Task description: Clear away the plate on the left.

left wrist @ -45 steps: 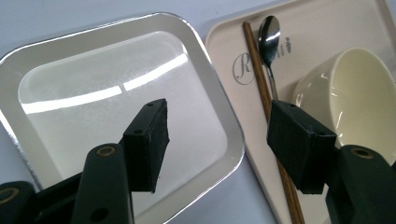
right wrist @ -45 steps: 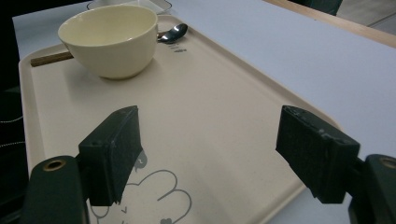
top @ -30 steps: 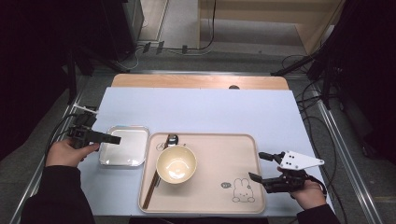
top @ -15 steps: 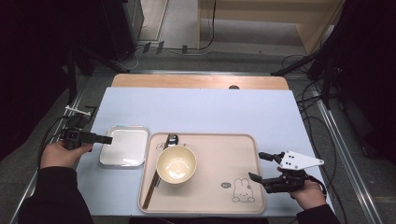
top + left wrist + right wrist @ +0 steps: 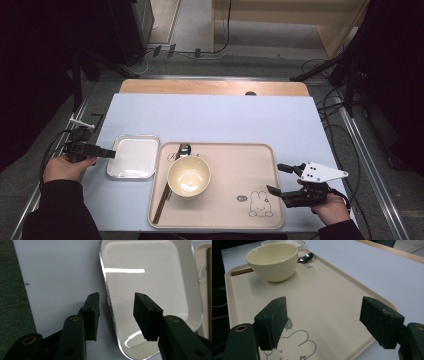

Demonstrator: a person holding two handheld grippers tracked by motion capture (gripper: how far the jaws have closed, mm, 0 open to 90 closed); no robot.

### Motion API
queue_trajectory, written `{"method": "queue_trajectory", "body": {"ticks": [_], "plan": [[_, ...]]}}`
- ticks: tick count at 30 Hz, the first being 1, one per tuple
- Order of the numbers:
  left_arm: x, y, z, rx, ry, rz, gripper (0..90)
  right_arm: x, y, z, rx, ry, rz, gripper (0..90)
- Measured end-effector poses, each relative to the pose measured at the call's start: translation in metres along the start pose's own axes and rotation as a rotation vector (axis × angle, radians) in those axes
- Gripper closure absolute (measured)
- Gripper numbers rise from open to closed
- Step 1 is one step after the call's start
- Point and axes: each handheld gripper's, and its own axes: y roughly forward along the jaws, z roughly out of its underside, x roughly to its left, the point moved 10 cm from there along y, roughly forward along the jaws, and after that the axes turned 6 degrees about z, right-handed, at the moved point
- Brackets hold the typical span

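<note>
Two claws: one in each hand of the person at the table, the left gripper (image 5: 102, 152) at work and the right gripper (image 5: 280, 180) waiting.
Change at the left: its jaws have just been closing and now stand about half apart, and against the earlier high views the hand has drawn back from over the white tray (image 5: 132, 156) toward that tray's outer edge.
Left claw grip: nothing pinched yet; in the left gripper view the tray's rim (image 5: 108, 302) runs up through the gap between the pads, one pad (image 5: 91, 315) over the bare table, the other (image 5: 146, 315) over the tray's glossy floor.
White tray, from the left claw: straight ahead of the tips and partly beneath them, lying flat and empty on the pale blue table (image 5: 215, 117).
Right claw: jaws spread wide with nothing between them, hovering over the near corner of the beige tray (image 5: 332, 310), above its printed rabbit (image 5: 297, 340).
Beyond the right claw: a cream bowl (image 5: 272, 261) farther along the beige tray, with a spoon (image 5: 305, 257) and chopsticks (image 5: 241, 271) lying behind and beside it.
Meaning: the narrowing looks like sizing the jaws to the rim, so a pinch on the edge seems next.
Watch: the rim is thin and shiny, so the pads could slip off.
</note>
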Motion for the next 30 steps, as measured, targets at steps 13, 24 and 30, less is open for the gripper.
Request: {"method": "queue_trajectory", "body": {"ticks": [13,24,30], "plan": [[0.002,0.014,-0.001,0.056,-0.012,-0.012,70.2,0.005,0.003,-0.003,-0.007,0.101,-0.033,14.7],[0.004,0.015,-0.002,0.065,-0.039,0.004,86.0,0.0,0.013,-0.001,0.043,0.113,0.049,13.7],[0.005,0.016,-0.002,0.066,-0.111,0.048,88.2,-0.002,0.016,-0.004,0.07,0.102,0.059,15.7]]}}
